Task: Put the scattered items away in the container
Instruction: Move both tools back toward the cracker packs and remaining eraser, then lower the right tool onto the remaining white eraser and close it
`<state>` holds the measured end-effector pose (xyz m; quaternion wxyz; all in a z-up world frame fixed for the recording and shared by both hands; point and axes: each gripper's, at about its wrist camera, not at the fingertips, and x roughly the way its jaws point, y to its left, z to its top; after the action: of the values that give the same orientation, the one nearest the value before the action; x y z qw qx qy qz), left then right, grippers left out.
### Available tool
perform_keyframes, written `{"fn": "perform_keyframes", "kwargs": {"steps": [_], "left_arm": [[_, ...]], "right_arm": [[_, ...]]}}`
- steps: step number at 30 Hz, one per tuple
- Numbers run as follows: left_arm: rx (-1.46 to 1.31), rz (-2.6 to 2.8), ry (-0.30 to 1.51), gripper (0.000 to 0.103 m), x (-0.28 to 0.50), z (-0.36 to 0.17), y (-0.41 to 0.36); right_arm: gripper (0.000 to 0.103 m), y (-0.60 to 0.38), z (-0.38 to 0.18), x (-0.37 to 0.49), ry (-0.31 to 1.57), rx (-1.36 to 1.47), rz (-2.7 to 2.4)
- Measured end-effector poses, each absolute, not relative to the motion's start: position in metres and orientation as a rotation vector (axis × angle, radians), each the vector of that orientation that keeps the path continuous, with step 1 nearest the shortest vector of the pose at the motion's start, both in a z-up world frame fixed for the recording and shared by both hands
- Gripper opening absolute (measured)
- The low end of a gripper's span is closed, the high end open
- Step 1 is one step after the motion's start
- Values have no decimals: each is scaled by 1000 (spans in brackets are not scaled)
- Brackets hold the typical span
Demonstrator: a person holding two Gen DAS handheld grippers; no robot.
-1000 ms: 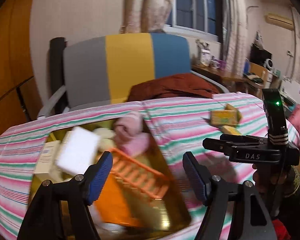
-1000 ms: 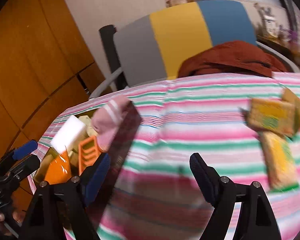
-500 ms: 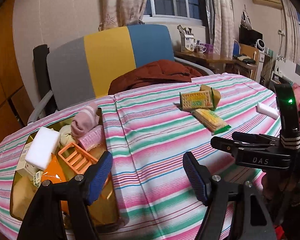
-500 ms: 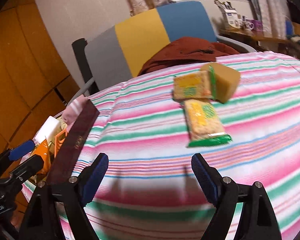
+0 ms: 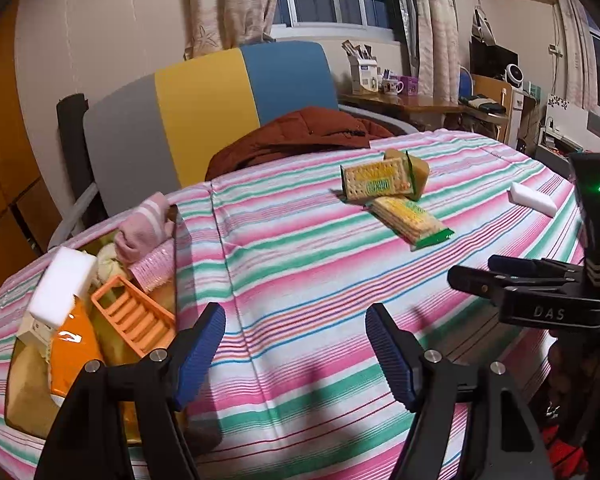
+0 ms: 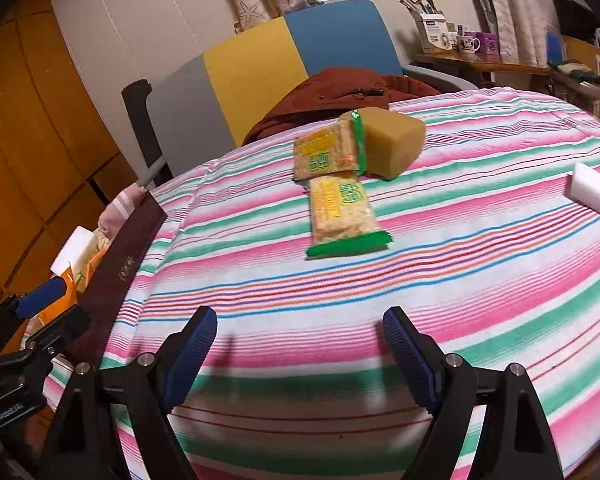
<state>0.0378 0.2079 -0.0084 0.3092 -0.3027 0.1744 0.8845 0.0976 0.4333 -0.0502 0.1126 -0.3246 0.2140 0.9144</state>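
At far left the container (image 5: 16, 408), an amber tray on the striped surface (image 5: 300, 272), holds a white sponge block (image 5: 62, 284), an orange slatted rack (image 5: 134, 314) and a pink sock (image 5: 142, 228). Its dark outer wall carries a small mark too blurred to read. The left tool (image 5: 296, 354) hangs spread and empty; a second ago it framed the tray, now the bare cloth. Mid-surface lie two yellow-green cracker packs (image 6: 342, 210), print illegible, against a tan sponge (image 6: 394, 142). The right tool (image 6: 300, 346), body marked "DAS", gapes empty, its jaws having just been opening. A white block (image 6: 596, 196) lies far right.
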Motion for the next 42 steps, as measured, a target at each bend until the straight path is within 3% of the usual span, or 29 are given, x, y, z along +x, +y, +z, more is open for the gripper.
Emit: {"fn": "perform_keyframes", "kwargs": {"steps": [15, 28, 42], "left_arm": [[-900, 2256, 501, 74, 31, -45, 227], [-981, 2207, 432, 74, 19, -66, 227], [-975, 2187, 364, 83, 13, -72, 227]], "right_arm": [[88, 445, -44, 108, 556, -954, 2662], [90, 497, -18, 136, 615, -923, 2581], [93, 658, 35, 162, 739, -966, 2223]]}}
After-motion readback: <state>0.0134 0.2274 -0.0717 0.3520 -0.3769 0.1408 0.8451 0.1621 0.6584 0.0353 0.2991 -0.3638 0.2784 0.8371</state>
